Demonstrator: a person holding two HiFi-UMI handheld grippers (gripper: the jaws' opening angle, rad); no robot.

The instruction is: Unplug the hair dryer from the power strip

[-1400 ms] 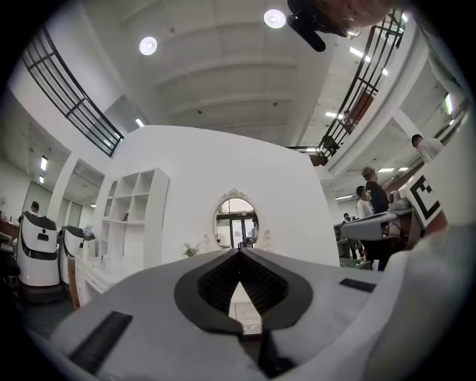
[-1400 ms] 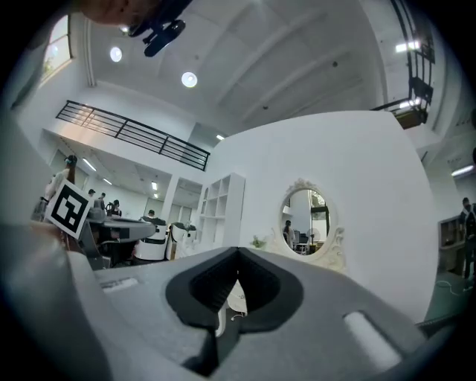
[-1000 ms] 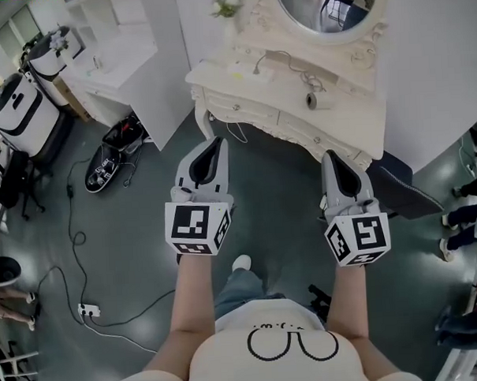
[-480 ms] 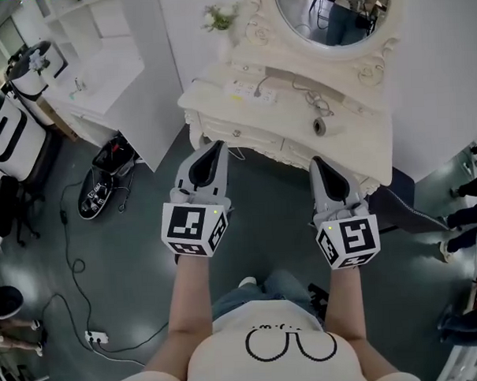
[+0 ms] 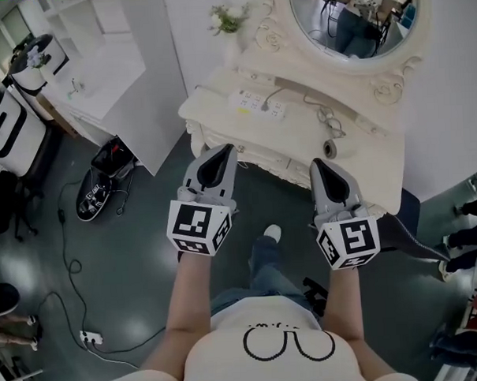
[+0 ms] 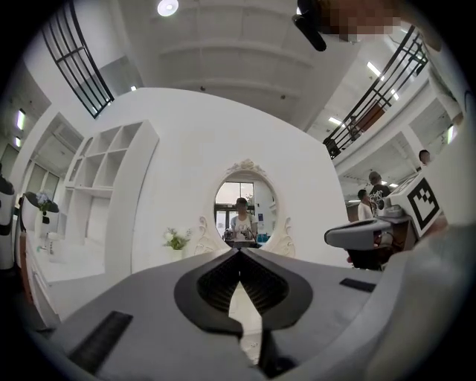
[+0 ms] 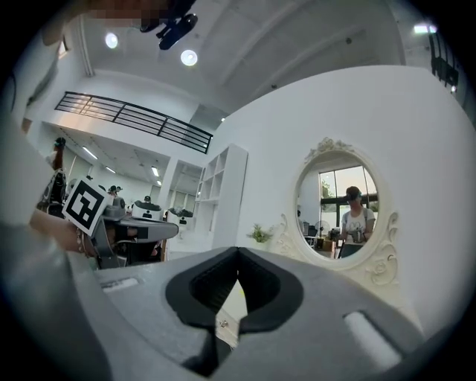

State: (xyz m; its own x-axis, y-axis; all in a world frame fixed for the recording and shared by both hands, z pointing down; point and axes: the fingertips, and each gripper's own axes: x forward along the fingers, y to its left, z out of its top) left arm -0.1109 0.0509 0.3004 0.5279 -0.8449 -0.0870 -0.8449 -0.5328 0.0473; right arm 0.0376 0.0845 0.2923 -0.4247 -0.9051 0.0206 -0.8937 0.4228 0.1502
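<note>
One ornate cream-white desk (image 5: pixel 295 140) under an oval mirror (image 5: pixel 349 15) holds everything that matters. Short of its front edge hover the grey left gripper (image 5: pixel 223 150) and grey right gripper (image 5: pixel 319 164) — both sets of jaws pressed together, gripping nothing. At the desk's back left lies the long white power strip (image 5: pixel 258 104); a thin grey cord (image 5: pixel 329 128) trails from it to what is probably the hair dryer (image 5: pixel 329 149), small and dark-ended. My judgement: spread one gripper's jaws early, pinch the plug (image 5: pixel 265 105) itself — never the cord — pin the strip with the other, and pull straight out.
</note>
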